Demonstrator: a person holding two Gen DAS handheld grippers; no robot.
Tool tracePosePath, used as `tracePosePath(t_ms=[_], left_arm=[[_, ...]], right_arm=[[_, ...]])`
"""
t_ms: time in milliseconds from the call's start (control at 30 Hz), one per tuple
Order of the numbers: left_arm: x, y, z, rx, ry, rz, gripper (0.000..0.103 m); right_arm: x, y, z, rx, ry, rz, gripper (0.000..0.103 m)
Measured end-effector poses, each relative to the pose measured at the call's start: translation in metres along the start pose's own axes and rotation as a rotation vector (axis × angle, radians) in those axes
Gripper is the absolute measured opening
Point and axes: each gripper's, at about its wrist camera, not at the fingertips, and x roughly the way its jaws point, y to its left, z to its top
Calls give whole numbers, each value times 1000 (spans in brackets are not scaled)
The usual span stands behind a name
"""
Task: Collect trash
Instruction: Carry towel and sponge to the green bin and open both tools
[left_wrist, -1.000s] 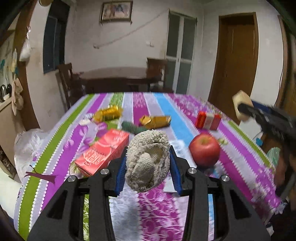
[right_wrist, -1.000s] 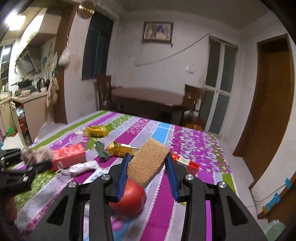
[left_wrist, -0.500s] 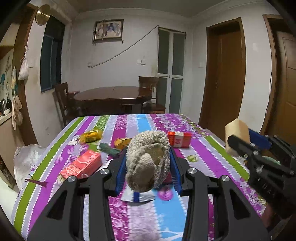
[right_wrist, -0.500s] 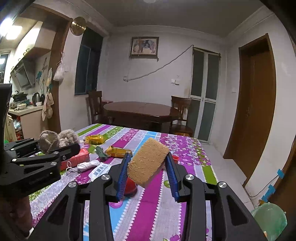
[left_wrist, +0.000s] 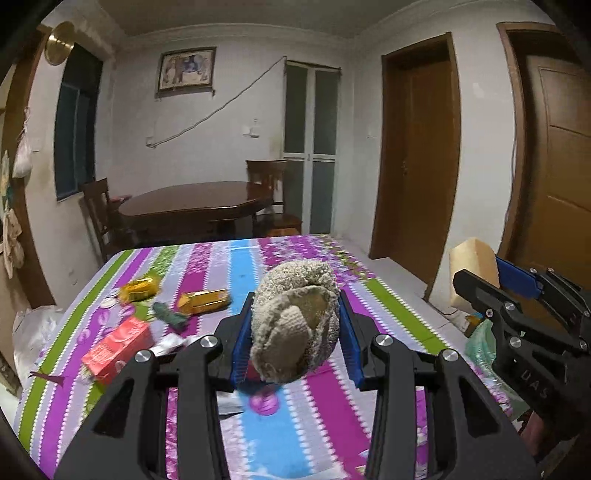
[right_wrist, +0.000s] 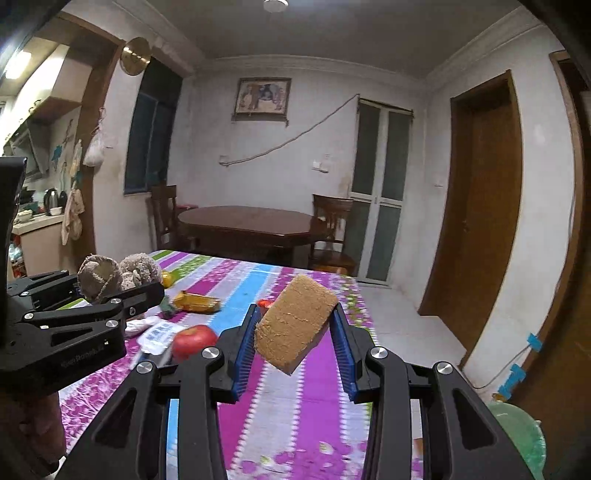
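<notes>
I had the rag (left_wrist: 295, 321) pinched in my left gripper (left_wrist: 295, 334), a grey, fuzzy wad bulging out past both blue pads, jaws closed on it and held clear above the table (left_wrist: 332, 424); in my right gripper (right_wrist: 295, 336) sat the sponge (right_wrist: 293, 323), a tan block tilted on its corner, clamped between the pads too; both pieces of trash were up in the air, neither touching the cloth. I judged I carried them high like that so nothing would drag across the clutter below, and both at once to save a trip. Low on the right sat a green bag (right_wrist: 517, 432), beside the table's edge; that looked to me like where the trash should go, though I couldn't see its mouth.

Left on the table: a red box (left_wrist: 116, 347) near the left edge; a yellow wrapper (left_wrist: 138, 290) farther back; a gold packet (left_wrist: 203, 301) with a green scrap (left_wrist: 168, 317) just beside it; an apple (right_wrist: 194, 339), probably no trash at all; a white pouch (right_wrist: 159, 334) near it. So the job seemed well short of done.

The cloth was striped purple, blue, green and white, busy with flowers; small bits could hide on it. Beyond stood a dark wooden table (left_wrist: 192, 203) with chairs, a picture (left_wrist: 186, 70) on the pale wall, glazed doors, and brown doors on the right; dim indoor light throughout.
</notes>
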Motion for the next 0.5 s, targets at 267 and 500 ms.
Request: tracePosePath(t_ms=[267,500], left_arm=[[17,-57,8,51,-3,-95,40],[35,-121,13,93,13,-211,40]], right_arm=[[-20,-73,-5,18,20,-116,40],[-41,-145,-18,43,55,-214,40]])
